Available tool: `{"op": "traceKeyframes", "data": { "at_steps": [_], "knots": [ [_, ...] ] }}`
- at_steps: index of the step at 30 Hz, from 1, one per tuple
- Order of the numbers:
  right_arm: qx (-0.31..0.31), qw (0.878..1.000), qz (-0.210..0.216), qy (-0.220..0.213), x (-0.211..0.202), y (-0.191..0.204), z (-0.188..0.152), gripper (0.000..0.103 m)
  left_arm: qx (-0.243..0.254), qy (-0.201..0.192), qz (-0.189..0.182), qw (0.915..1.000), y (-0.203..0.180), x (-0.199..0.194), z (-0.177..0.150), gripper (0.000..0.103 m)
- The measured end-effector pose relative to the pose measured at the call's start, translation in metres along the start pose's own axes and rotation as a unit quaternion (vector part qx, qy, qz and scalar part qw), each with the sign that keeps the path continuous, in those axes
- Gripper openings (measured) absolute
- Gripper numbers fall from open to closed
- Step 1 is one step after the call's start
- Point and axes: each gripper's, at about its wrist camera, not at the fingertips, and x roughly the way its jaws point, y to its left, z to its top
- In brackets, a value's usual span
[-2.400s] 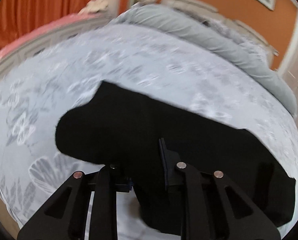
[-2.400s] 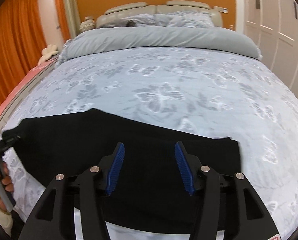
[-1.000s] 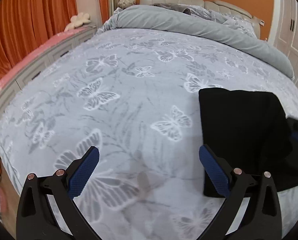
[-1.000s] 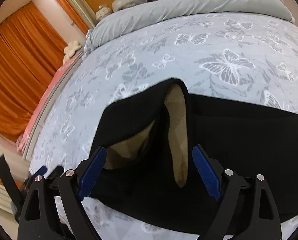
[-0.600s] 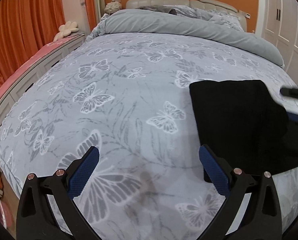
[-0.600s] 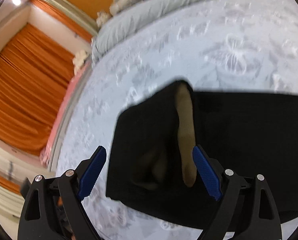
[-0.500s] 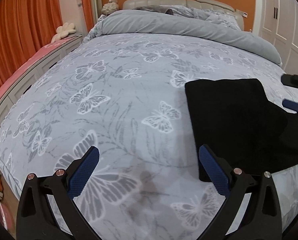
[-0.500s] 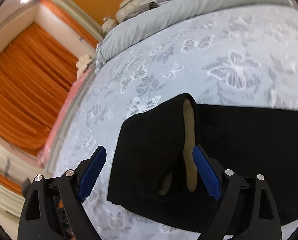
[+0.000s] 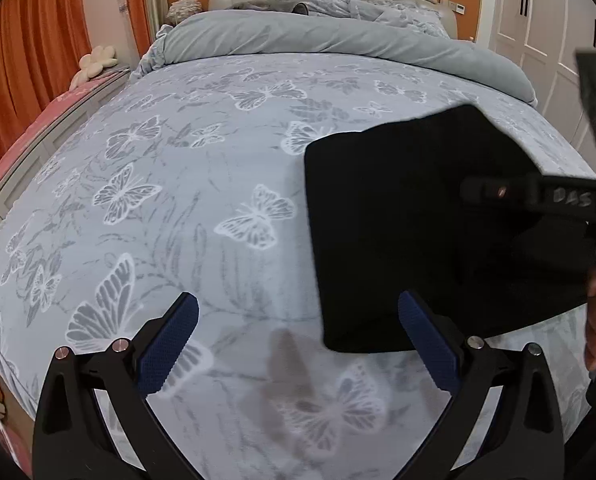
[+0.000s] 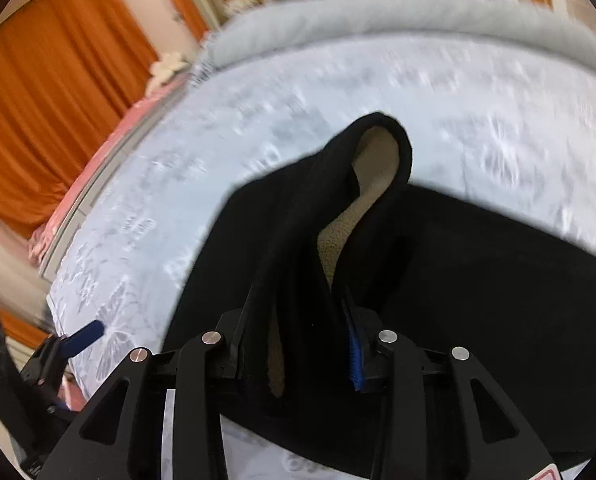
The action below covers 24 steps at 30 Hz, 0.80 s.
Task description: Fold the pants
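On the butterfly-print bed [image 9: 186, 184], the right gripper [image 10: 298, 340] has just closed on a raised fold of the black pants [image 10: 477, 272]; the left gripper [image 9: 298, 344] hangs wide open beside them, empty.

— What can't I make out from here?

— Right wrist view: bedspread [image 10: 477, 120] and pillows beyond my fingers, smeared by motion. Pants [image 10: 497, 300]: run off the frame right of the fingers; the bunched fold hides most of both pads.

— Left wrist view?

— Right gripper [image 9: 537, 196]: fingertips lost against black cloth.
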Motion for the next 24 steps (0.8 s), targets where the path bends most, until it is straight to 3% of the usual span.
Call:
{"op": "traceKeyframes", "data": {
  "at_steps": [7, 12, 17, 18, 20, 24],
  "knots": [
    [0.006, 0.999, 0.014, -0.044, -0.050, -0.016, 0.008, 0.034, 0.001, 0.000, -0.016, 0.9999, -0.018, 0.000, 0.004, 0.098],
    [0.047, 0.996, -0.015, -0.070, -0.087, -0.070, 0.005, 0.035, 0.019, -0.002, -0.035, 0.9992, -0.046, 0.002, 0.007, 0.098],
    [0.105, 0.989, -0.070, -0.084, -0.127, -0.145, -0.014, 0.034, 0.039, 0.001, -0.048, 0.9981, -0.076, 0.008, 0.008, 0.098],
    [0.114, 0.987, -0.081, -0.082, -0.133, -0.159, -0.021, 0.034, 0.042, 0.003, -0.051, 0.9978, -0.080, 0.010, 0.008, 0.098],
    [0.131, 0.983, -0.102, -0.073, -0.137, -0.184, -0.032, 0.021, 0.049, 0.012, -0.057, 0.9971, -0.093, 0.016, 0.008, 0.098],
    [0.177, 0.976, -0.126, -0.002, -0.114, -0.237, -0.058, 0.021, 0.060, 0.030, -0.065, 0.9956, -0.115, 0.031, 0.007, 0.098]
  ]
}}
